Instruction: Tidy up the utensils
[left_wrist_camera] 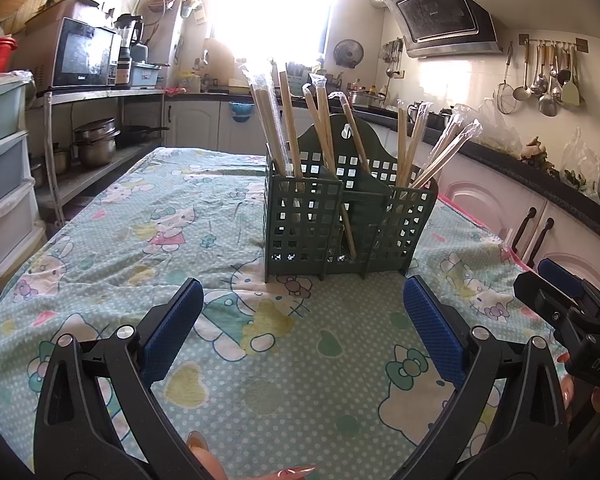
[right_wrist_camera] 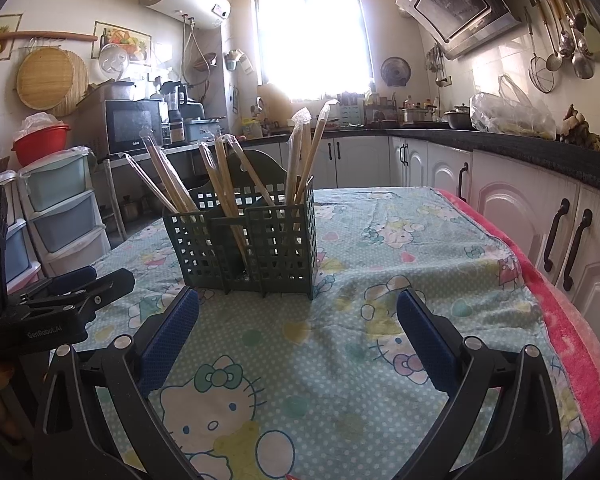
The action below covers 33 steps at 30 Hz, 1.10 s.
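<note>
A dark green perforated utensil caddy (left_wrist_camera: pixel 348 224) (right_wrist_camera: pixel 246 240) stands upright on the cartoon-print tablecloth (left_wrist_camera: pixel 228 352). Several wrapped pairs of wooden chopsticks (left_wrist_camera: pixel 284 128) (right_wrist_camera: pixel 172 176) lean in its three compartments. My left gripper (left_wrist_camera: pixel 303 300) hovers low over the cloth just in front of the caddy, open, nothing between its blue pads (left_wrist_camera: pixel 172 332). My right gripper (right_wrist_camera: pixel 298 312) is open too, empty, in front of the caddy and a little to its right. Each gripper shows at the edge of the other's view: right gripper (left_wrist_camera: pixel 560 292), left gripper (right_wrist_camera: pixel 88 280).
A pink blanket edge (right_wrist_camera: pixel 572 320) runs along the table's right side, next to white cabinets (right_wrist_camera: pixel 540 216). Plastic drawer units (right_wrist_camera: pixel 60 208) and a metal shelf with pots (left_wrist_camera: pixel 96 144) stand to the left. A hand (left_wrist_camera: pixel 208 456) holds the left gripper from below.
</note>
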Motion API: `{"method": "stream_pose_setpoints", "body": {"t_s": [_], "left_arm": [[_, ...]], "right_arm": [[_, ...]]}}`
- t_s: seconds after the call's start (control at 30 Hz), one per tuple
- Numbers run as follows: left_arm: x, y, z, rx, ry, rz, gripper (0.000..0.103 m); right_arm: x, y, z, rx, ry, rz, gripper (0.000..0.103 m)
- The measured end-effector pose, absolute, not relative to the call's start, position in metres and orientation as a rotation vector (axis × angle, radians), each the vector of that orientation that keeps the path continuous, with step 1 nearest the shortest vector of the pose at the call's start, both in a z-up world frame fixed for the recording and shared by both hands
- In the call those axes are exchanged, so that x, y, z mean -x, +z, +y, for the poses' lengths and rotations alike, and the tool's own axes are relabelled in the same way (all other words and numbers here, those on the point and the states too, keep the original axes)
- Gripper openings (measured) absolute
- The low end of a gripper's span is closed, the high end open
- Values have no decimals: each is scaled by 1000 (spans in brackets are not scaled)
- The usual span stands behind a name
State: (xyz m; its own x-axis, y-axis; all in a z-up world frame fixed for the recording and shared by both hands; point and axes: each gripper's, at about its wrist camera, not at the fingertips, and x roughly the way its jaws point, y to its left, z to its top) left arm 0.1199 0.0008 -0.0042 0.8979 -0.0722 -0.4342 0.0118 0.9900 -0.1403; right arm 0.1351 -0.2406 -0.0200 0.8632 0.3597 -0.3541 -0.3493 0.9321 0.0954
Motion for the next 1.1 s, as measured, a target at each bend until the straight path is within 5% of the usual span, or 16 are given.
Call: {"method": "stream_pose_setpoints", "body": {"t_s": [0.8, 1.1], "left_arm": [[-128, -9, -7, 99, -30, 508, 92], [-155, 1, 59, 181, 52, 697, 92]], "right_arm": [[-135, -21, -243, -39, 364, 385, 96], [-182, -7, -280, -63, 292, 559, 96]]}}
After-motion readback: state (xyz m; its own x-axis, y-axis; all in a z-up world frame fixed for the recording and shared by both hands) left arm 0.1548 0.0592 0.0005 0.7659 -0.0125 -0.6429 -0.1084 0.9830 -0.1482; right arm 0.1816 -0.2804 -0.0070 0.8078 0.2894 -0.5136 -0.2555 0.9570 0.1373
